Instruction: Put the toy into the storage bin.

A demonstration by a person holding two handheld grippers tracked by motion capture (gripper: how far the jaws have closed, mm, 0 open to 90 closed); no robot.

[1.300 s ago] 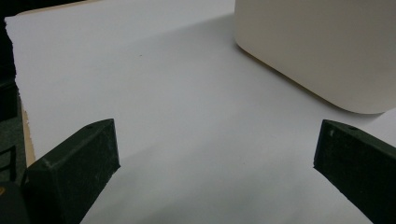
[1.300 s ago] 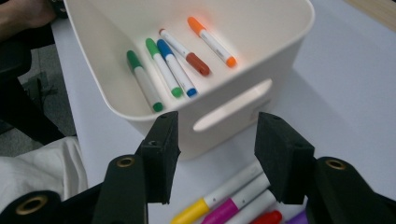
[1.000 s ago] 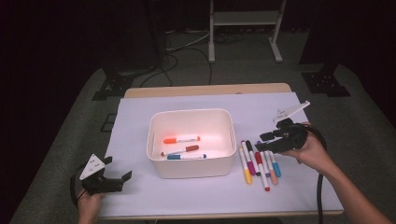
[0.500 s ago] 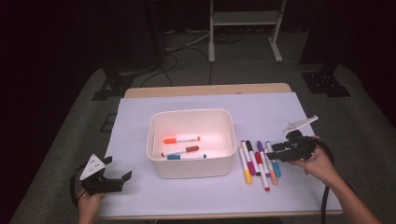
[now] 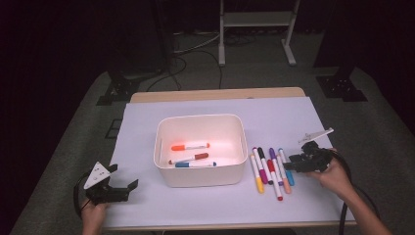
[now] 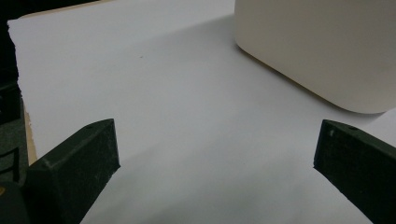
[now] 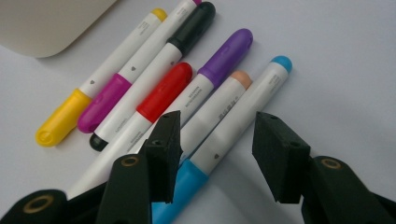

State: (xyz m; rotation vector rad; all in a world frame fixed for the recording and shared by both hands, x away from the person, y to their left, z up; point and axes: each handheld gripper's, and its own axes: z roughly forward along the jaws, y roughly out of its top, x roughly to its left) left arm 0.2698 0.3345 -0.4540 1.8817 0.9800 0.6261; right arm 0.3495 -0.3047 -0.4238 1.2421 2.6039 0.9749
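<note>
Light-blue marker at the right edge of the marker row

The light-blue marker (image 7: 233,126), white-barrelled with a blue cap and a blue end, lay flat on the white sheet, outermost in a row of markers (image 5: 270,169) right of the bin, touching the peach one, between the right gripper's (image 7: 215,154) parted jaws.

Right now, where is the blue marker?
In the high view the blue marker lies at the right end of the marker row, right of the white bin; the right hand-held gripper straddles it, jaws open.
</note>
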